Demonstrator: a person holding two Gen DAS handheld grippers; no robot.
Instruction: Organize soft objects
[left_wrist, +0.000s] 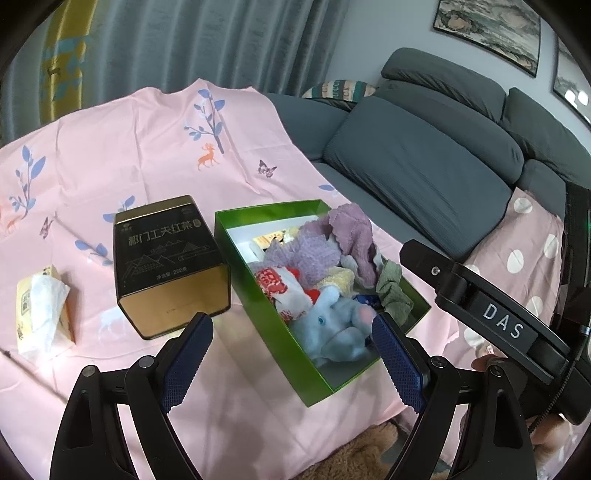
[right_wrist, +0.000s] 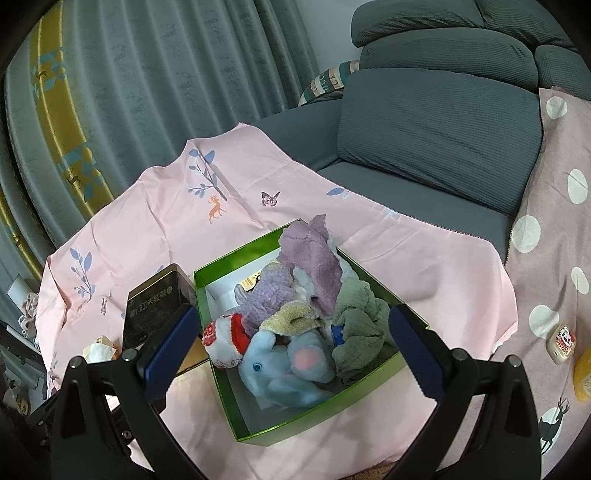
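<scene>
A green box (left_wrist: 310, 384) (right_wrist: 314, 415) sits on a pink cloth and holds soft things: a blue plush elephant (left_wrist: 336, 328) (right_wrist: 284, 369), a red-and-white pouch (left_wrist: 284, 291) (right_wrist: 221, 339), purple cloths (left_wrist: 351, 232) (right_wrist: 314, 266), a green cloth (left_wrist: 393, 288) (right_wrist: 362, 328) and a yellow cloth (right_wrist: 295, 317). My left gripper (left_wrist: 291, 360) hovers open above the box's near end, empty. My right gripper (right_wrist: 291, 345) hangs open over the box, with nothing held. In the left wrist view the right gripper's black body (left_wrist: 509, 325) stands to the right of the box.
A black and gold tea tin (left_wrist: 170, 266) (right_wrist: 155, 314) stands left of the box. Further left lies a tissue pack (left_wrist: 40, 306) (right_wrist: 99, 349). A grey sofa (left_wrist: 424, 166) (right_wrist: 436, 125) lies behind. A polka-dot cloth (right_wrist: 546, 258) carries a small packet (right_wrist: 563, 341) and a yellow thing (right_wrist: 583, 376).
</scene>
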